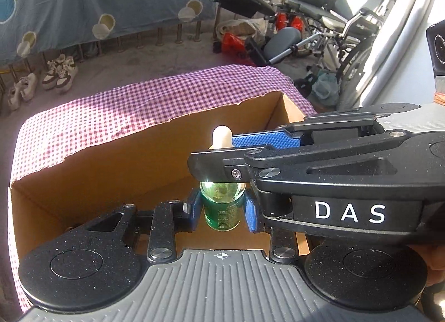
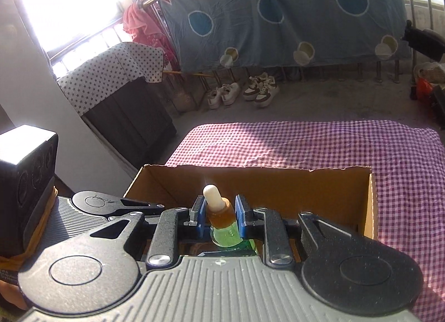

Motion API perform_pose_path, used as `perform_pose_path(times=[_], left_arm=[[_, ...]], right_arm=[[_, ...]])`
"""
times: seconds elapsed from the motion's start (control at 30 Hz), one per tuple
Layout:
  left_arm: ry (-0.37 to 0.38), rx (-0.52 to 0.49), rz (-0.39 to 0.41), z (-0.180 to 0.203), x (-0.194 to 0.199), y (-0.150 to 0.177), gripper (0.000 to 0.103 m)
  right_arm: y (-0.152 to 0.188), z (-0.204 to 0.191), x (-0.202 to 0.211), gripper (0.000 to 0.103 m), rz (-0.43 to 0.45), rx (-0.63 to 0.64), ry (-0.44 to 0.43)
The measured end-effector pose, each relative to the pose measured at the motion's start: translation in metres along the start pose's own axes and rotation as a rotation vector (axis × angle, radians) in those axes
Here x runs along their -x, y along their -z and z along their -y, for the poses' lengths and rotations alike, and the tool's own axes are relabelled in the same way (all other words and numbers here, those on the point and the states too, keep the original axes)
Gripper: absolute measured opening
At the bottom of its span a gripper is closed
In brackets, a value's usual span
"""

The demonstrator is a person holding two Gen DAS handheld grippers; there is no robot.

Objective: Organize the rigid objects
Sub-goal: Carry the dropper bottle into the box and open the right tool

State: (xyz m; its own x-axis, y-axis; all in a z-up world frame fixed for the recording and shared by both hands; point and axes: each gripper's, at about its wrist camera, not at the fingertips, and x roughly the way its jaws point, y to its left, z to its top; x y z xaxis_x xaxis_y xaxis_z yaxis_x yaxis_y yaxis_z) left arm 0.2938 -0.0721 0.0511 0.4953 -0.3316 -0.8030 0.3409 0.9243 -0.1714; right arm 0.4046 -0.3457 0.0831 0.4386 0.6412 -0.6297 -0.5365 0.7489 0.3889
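Both tongs clamp one green dropper bottle [image 1: 221, 210]. The left tongs [image 1: 222, 209] grip its glass body between blue pads; the right tongs [image 2: 220, 217] close on its amber collar, just under the white rubber bulb [image 2: 212, 195]. In the left view the right tongs [image 1: 219, 159] cross above the left, at the bottle's neck. The bottle hangs upright over the open cardboard box [image 2: 278, 182], apparently clear of its floor. Beyond lies the checked cloth [image 2: 319, 146] covering the worktop.
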Motion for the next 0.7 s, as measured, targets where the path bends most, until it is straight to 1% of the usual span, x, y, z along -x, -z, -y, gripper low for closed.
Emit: perform_pose_path(times=[0.1,0.3,0.4,0.47,0.57,0.7], left_arm=[[-0.007,0.054,-0.042,-0.013,-0.013,-0.006,0.032],[-0.031,0.099,-0.073,-0.026,-0.026,-0.008,0.032],[-0.048,0.115,-0.097,-0.027,-0.032,-0.008,0.035],[-0.052,0.121,-0.108,-0.028,-0.034,-0.008,0.042],[-0.051,0.124,-0.113,-0.025,-0.036,-0.006,0.05],[-0.048,0.124,-0.116,-0.023,-0.034,-0.005,0.054]], right_arm=[[-0.005,0.003,-0.022,0.025,-0.031,0.004,0.006],[-0.007,0.014,-0.048,0.025,-0.069,-0.023,-0.005],[-0.006,0.019,-0.055,0.025,-0.082,-0.041,-0.011],[-0.005,0.02,-0.059,0.025,-0.091,-0.049,-0.01],[-0.003,0.021,-0.063,0.025,-0.106,-0.057,-0.011],[-0.001,0.02,-0.06,0.026,-0.114,-0.065,-0.011]])
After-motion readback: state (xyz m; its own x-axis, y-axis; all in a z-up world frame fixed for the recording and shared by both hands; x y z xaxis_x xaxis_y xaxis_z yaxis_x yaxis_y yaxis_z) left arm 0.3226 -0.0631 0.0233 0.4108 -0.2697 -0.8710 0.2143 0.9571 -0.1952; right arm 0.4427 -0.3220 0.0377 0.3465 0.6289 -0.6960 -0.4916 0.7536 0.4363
